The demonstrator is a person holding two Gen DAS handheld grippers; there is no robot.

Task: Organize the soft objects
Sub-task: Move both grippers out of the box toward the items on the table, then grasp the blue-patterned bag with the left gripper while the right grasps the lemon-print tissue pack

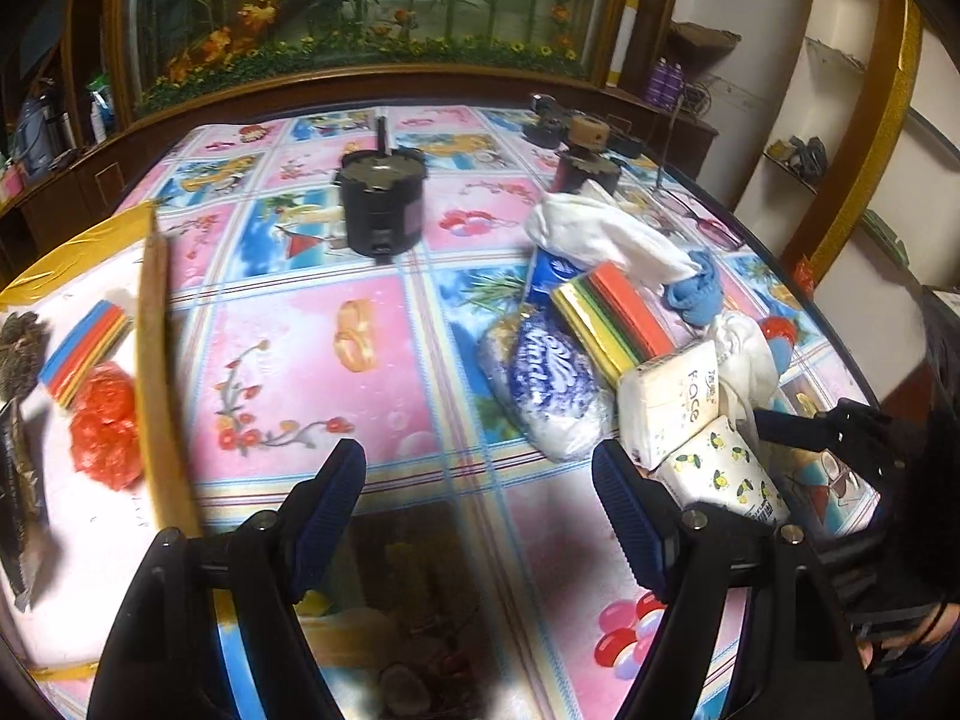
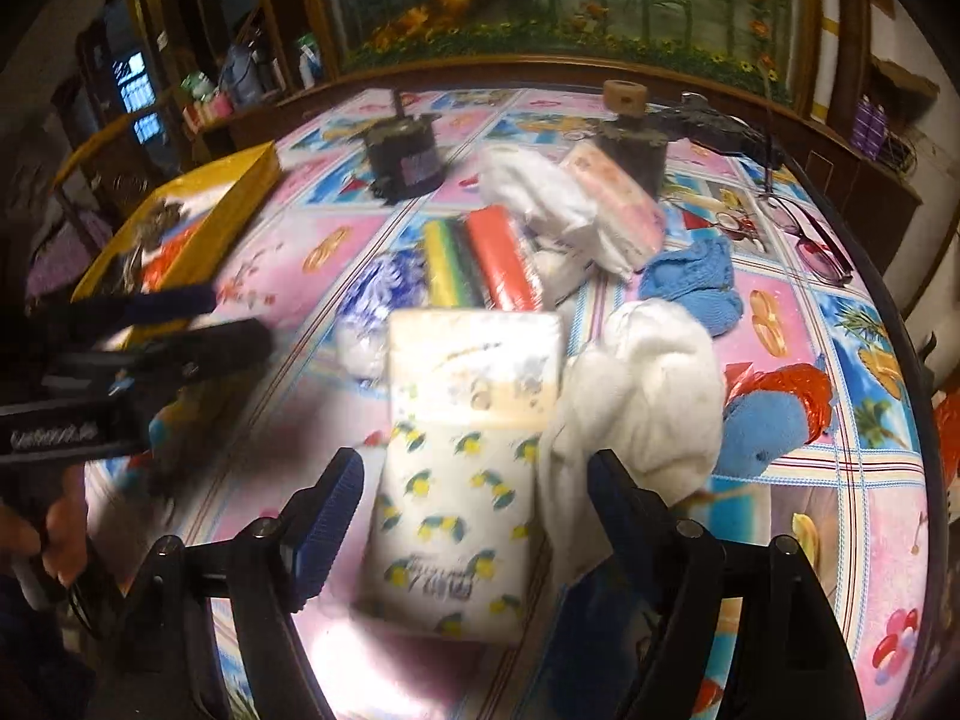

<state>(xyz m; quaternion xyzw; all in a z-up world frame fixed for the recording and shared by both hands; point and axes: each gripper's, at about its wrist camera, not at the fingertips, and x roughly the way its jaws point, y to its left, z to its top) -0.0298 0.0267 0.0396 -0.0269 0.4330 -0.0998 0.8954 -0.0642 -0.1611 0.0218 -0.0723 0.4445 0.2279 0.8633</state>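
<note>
Right now we have the lemon-print tissue pack (image 2: 453, 516) lying between the spread fingers of our right gripper (image 2: 474, 516), neither pad touching it yet as far as the blur lets us tell; we judge it the piece we mean to take, since the jaws straddle it squarely. Just beyond the fingertips sits a second white tissue pack (image 1: 672, 402), which reads "FACE" in the left wrist view. Past that lie a striped sponge block (image 2: 480, 264) and a blue-and-white wrapped pack (image 1: 549, 384) with cursive writing we cannot read for certain. A white cloth (image 2: 648, 390) bunches against the right finger. Our left gripper (image 1: 480, 504) hangs open and empty over bare tablecloth (image 1: 312, 360), probably waiting its turn. Off beyond its left finger stands the yellow-edged box (image 1: 153, 360), already holding a sponge and something red, so we judge it the collecting place.
</note>
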